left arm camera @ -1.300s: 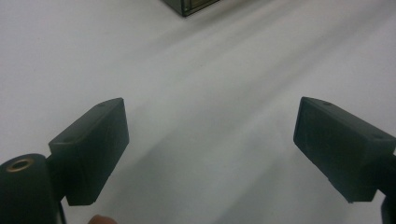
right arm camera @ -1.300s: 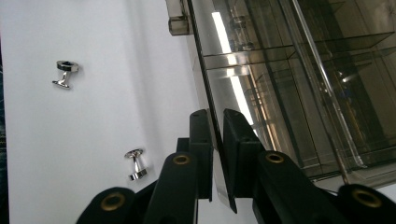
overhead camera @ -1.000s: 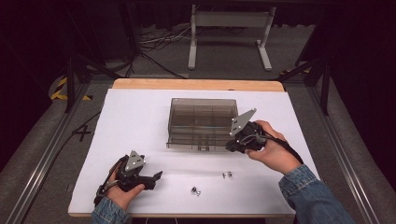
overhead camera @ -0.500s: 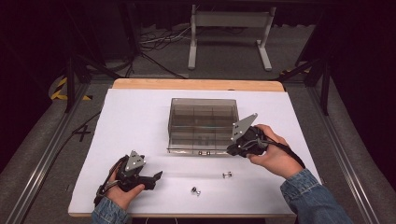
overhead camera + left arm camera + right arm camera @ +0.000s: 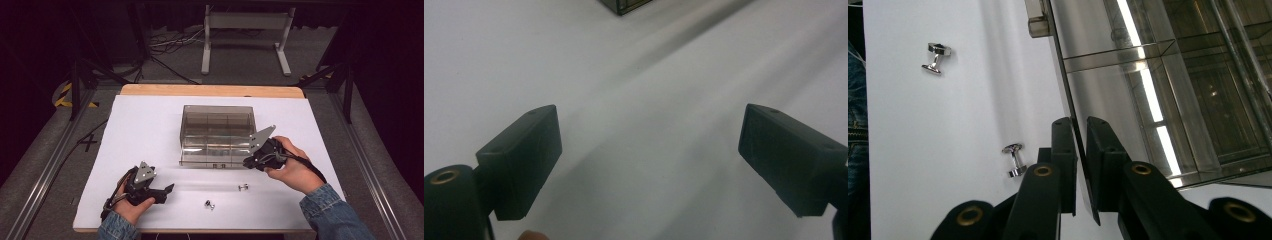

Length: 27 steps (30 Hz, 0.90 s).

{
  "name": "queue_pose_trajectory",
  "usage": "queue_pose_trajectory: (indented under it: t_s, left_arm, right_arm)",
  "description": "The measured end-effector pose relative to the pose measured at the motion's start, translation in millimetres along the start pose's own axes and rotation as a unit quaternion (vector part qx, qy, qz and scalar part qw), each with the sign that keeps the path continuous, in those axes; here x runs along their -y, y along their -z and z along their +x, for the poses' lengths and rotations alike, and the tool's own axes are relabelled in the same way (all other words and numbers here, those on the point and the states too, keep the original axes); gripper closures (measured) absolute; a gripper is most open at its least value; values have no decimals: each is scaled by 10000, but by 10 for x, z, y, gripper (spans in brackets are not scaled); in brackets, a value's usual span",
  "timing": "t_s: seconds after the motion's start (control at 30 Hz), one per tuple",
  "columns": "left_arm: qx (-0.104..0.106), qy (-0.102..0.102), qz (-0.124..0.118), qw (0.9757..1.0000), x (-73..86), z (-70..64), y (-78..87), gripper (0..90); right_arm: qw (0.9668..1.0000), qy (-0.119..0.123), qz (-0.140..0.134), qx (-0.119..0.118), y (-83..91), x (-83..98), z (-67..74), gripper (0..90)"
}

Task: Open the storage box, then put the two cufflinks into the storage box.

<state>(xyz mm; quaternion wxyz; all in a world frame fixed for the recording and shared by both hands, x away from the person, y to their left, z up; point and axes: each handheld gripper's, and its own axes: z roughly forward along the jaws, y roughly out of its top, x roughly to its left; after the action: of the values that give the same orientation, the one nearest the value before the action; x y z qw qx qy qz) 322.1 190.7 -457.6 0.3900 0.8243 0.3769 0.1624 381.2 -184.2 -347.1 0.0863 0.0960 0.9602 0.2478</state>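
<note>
Right tongs (image 5: 1078,165) pinch the front wall of the clear compartment box (image 5: 216,131) mid-bench. Left tongs (image 5: 167,190) gape wide, empty, near the front edge.

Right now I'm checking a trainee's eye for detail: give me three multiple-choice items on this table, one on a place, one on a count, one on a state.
1. Where do the small metal studs lie?
A. inside the box
B. on the white mat in front of the box
C. on the floor

2. How many studs are on the mat?
A. two
B. four
C. six

3. How is the right gripper?
A. wide open over the mat
B. shut on a stud
C. shut on the box's thin front edge

Answers:
1 B: the studs lie on the white mat, in front of the clear box.
2 A: two show.
3 C: the right gripper pinches the edge.
</note>
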Motion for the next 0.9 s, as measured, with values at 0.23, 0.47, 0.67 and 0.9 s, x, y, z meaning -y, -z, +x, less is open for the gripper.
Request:
queue_pose_trajectory:
  t_s: [0.23, 0.47, 0.67, 0.9]
  left_arm:
    - [-14, 34, 4, 10000, 4, 5, -2, 111]
    - [-17, 27, 16, 10000, 2, 10, -8, 111]
    - [-30, 14, 10, 10000, 5, 1, -2, 111]
    - [-39, 40, -15, 10000, 5, 11, 5, 111]
  right_arm:
    - [9994, -151, -238, 209, 85, 6, 43, 727]
    - [9972, -481, -487, 308, 189, 9, 111, 623]
    - [9950, -711, -607, 342, 243, -26, 199, 607]
    - [9932, -851, -751, 274, 236, -83, 272, 606]
